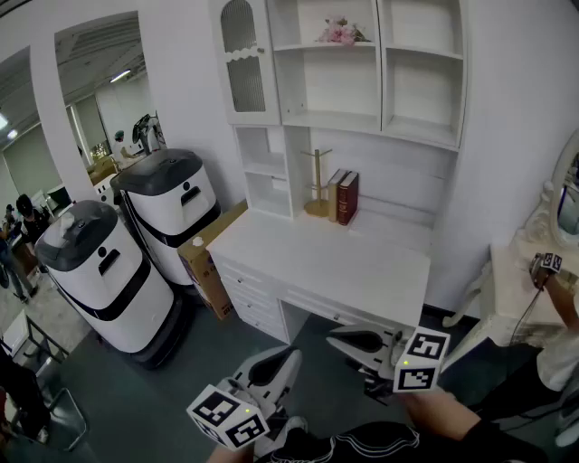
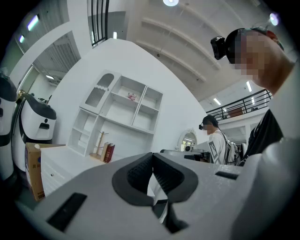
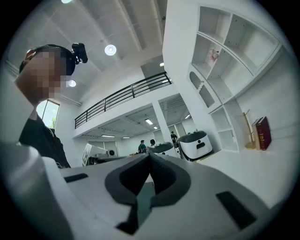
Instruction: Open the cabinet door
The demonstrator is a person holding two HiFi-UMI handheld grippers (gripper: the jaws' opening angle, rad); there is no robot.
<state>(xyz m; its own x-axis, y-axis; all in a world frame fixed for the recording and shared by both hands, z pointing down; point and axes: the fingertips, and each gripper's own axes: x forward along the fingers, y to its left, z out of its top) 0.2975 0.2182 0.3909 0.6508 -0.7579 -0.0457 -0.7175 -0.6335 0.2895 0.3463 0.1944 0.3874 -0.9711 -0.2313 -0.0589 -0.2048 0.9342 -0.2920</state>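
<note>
My left gripper [image 1: 288, 357] has its jaws pressed together on nothing. My right gripper [image 1: 336, 338] is likewise closed and empty. Both hang low in front of the white bench [image 1: 335, 262], apart from it. The cabinet door [image 1: 246, 59], with its arched pane, sits shut at the top left of the shelving above the bench, well apart from both grippers. Two books [image 1: 344, 197] stand upright at the back of the bench.

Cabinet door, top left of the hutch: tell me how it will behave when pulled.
The cabinet door looks a stiff, slim panel, so it is probably light and swings rather than flexes. Its arched pane may be fragile; pull by the frame.
</note>
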